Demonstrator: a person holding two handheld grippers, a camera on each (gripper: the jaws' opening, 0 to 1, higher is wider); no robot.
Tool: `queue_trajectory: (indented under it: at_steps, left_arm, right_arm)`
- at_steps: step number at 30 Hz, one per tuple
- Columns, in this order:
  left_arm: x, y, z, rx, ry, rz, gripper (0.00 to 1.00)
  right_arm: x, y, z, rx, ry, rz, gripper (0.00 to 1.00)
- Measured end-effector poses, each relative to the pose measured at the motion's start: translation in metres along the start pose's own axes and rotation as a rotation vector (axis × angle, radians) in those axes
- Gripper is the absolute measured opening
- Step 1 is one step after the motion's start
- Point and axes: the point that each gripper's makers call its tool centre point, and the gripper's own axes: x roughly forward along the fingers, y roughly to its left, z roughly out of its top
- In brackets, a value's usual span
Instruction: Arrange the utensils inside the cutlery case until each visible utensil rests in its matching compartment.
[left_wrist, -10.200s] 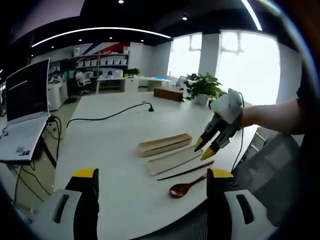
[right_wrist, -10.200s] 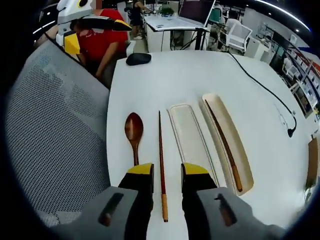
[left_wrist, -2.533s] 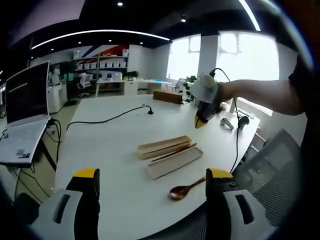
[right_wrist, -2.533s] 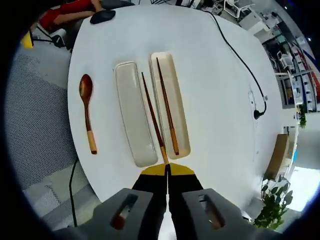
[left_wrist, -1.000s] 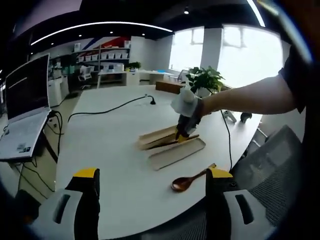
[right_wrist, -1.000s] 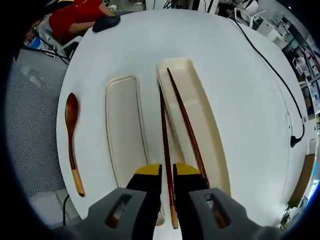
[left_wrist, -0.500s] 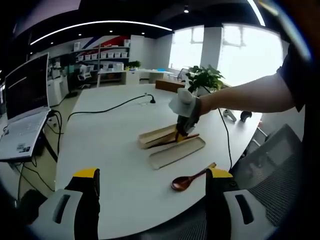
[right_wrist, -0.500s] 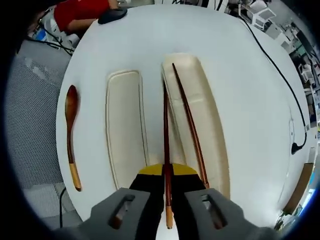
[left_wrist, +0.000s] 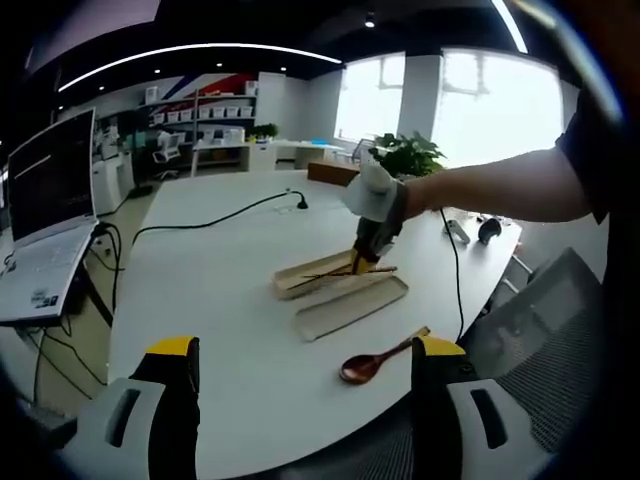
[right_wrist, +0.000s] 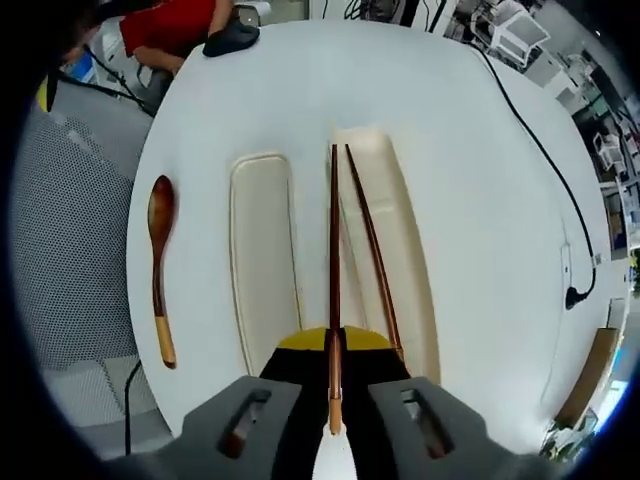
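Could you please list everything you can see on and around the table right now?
Chopsticks: two, dark brown; one clamped in the right gripper over the case's near edge, one lying in the case.
Cutlery case: one, cream, mid-table.
Lid: one, cream, beside the case.
Spoon: one, brown, on the table beyond the lid.
Laptop: one, white, on a side stand.
Cable: one, black, across the table.
Potted plant: one, green, far end.
Left gripper: open, hovering.
Right gripper: shut on the chopstick.
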Motion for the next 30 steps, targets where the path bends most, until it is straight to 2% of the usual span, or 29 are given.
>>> queue_trajectory:
  at_steps: [7, 20, 30]
  left_arm:
    - [0.001, -0.001, 0.001, 0.002, -0.005, -0.006, 0.90]
    - [0.001, -0.003, 0.003, 0.004, -0.012, -0.015, 0.90]
    - [0.002, -0.003, 0.004, 0.003, -0.014, -0.018, 0.90]
  right_arm:
    - [-0.012, -0.007, 0.003, -0.019, 0.013, -0.022, 0.00]
    - [-0.038, -0.019, -0.007, -0.024, 0.036, -0.072, 0.00]
    - [-0.046, -0.023, -0.012, -0.027, 0.061, -0.095, 0.00]
